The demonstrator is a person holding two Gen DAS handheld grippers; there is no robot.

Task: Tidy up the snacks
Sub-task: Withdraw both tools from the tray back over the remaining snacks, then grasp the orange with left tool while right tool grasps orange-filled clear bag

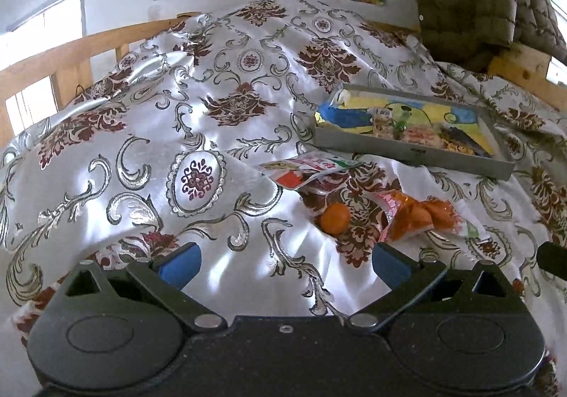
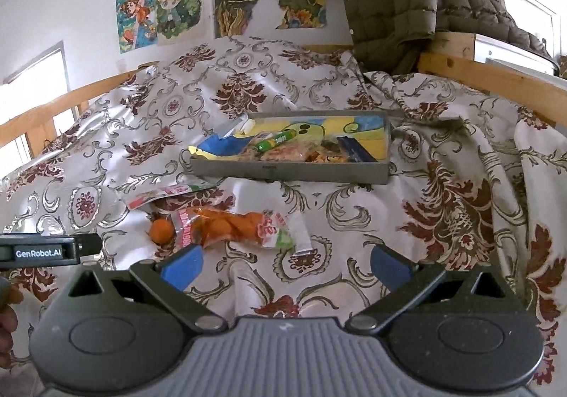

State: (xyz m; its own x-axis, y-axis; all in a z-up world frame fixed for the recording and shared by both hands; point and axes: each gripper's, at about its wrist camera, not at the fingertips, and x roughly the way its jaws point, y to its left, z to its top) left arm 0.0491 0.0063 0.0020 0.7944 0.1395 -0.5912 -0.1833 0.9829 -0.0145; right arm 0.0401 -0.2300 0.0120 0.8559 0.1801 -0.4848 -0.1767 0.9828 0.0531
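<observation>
Both the left tongs (image 1: 285,264) and the right tongs (image 2: 283,266) are spread wide and hold nothing, hovering over the shiny floral bedspread (image 1: 219,135). Just ahead of the right tongs lie a clear bag of orange snacks (image 2: 230,225) and a loose round orange fruit (image 2: 161,230). Beyond them sits a flat red-and-white packet (image 2: 166,193), then a shallow grey tray (image 2: 283,172) holding more snacks. Only the right view shows the left device's black labelled body (image 2: 39,251).

- Daylight enters from the bright, overexposed window (image 1: 42,28) at far left.
- Glare streaks the glossy white satin bedcover with maroon damask (image 1: 226,135).
- Fisheye distortion bends the edges; corners go dark.
</observation>
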